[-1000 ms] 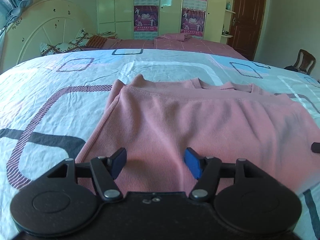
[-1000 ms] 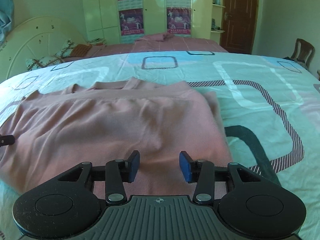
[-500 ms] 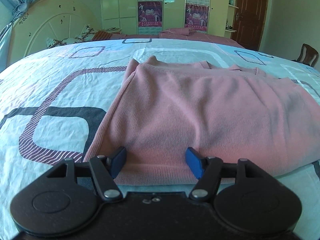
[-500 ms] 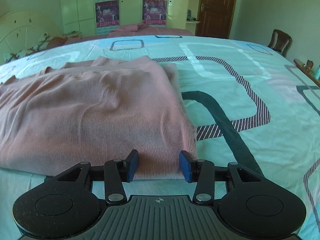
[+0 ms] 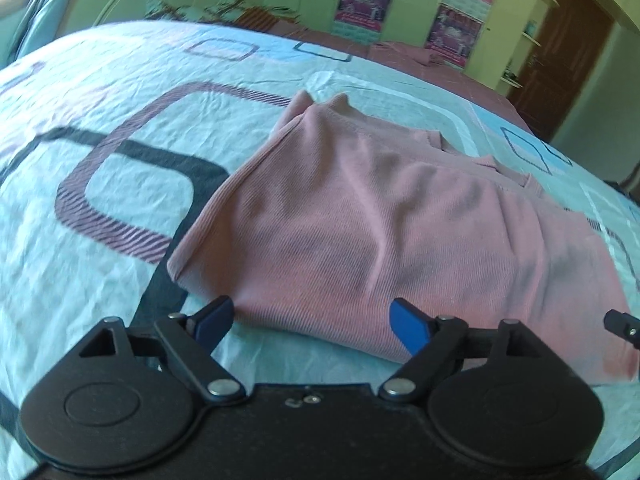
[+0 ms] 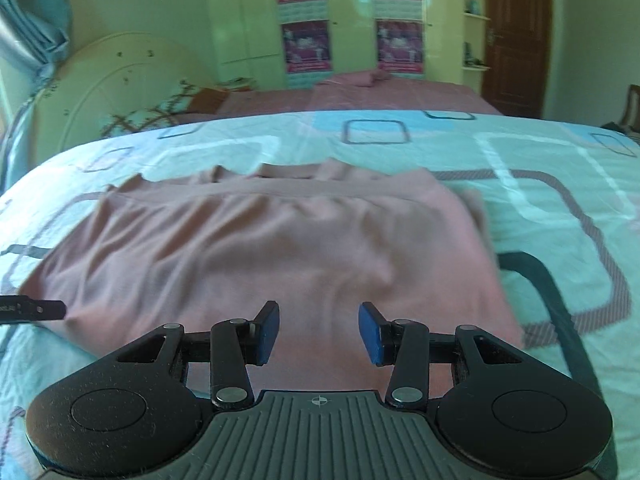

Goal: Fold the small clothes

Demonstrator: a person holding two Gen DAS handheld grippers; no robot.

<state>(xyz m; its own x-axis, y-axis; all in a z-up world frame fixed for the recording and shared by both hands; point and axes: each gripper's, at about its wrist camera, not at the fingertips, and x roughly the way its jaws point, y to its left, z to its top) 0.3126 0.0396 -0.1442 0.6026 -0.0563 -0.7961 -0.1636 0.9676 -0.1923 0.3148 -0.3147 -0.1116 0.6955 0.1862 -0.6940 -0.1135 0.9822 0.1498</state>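
No text on the posters is legible.

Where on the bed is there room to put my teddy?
Bare bedsheet lies left of the pink garment, and more to its right and beyond its far edge. The middle is taken by the garment, and both grippers sit at its near edge.

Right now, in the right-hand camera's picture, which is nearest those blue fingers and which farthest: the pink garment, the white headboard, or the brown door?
1. Pink garment, directly ahead on the bedspread.
2. White headboard, far left.
3. Brown door, back right.
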